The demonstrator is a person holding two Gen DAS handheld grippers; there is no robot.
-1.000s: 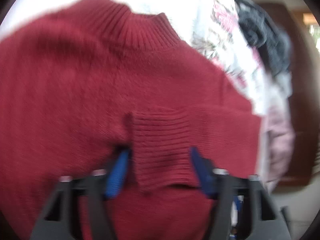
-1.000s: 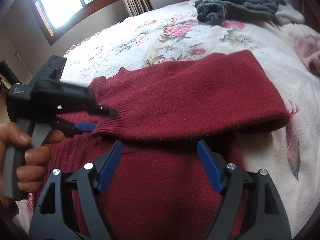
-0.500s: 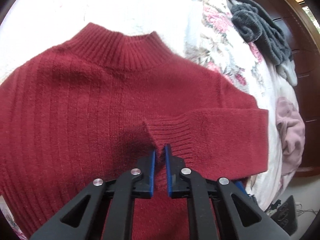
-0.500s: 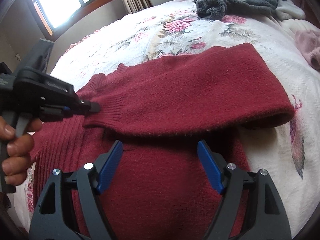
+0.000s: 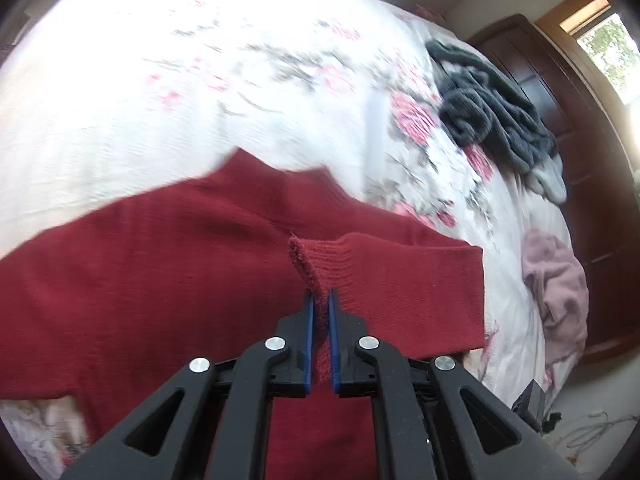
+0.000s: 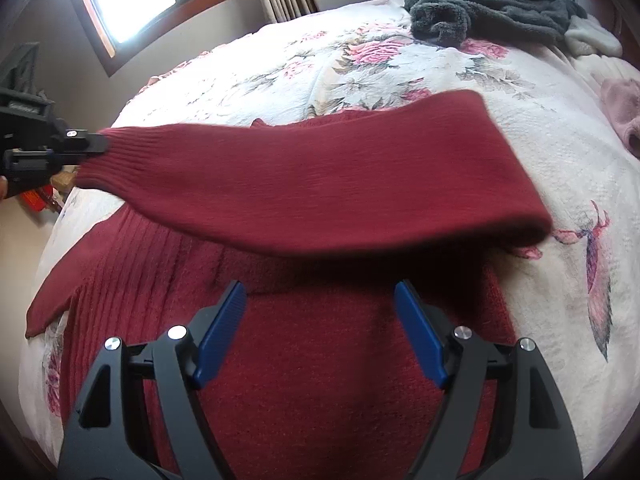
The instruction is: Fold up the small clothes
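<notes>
Sweater (image 6: 320, 380) folding is judged to be at an early stage, with only one sleeve in play. Directly beneath and ahead of the right tongs (image 6: 320, 332) the red body of the garment is spread flat on the bed (image 6: 540, 160); the blue pads (image 6: 420, 336) are held wide apart and nothing is gripped between them. Just beyond those tips, the sleeve (image 6: 320, 184) is seen lifted clear of the body and stretched crosswise to their left, its ribbed cuff (image 5: 326, 268) pinched in the left tongs (image 5: 320, 308), whose jaws are closed down to a narrow gap filled with red knit. From the left tongs' own view the cuff rises straight ahead of the tips, while the collar lies farther forward and the sleeve's fold lies off to their right. The other sleeve (a pointed red corner low on the right tongs' left) appears not yet folded, and the bottom fold of the body is judged undone as well. What is left, then: the held sleeve laid down across the chest, the second sleeve brought in, and the body doubled over. Farther away, a dark grey garment (image 6: 492, 4) and a pink one (image 5: 556, 288) lie crumpled and well apart from the sweater, apparently still to be folded.
</notes>
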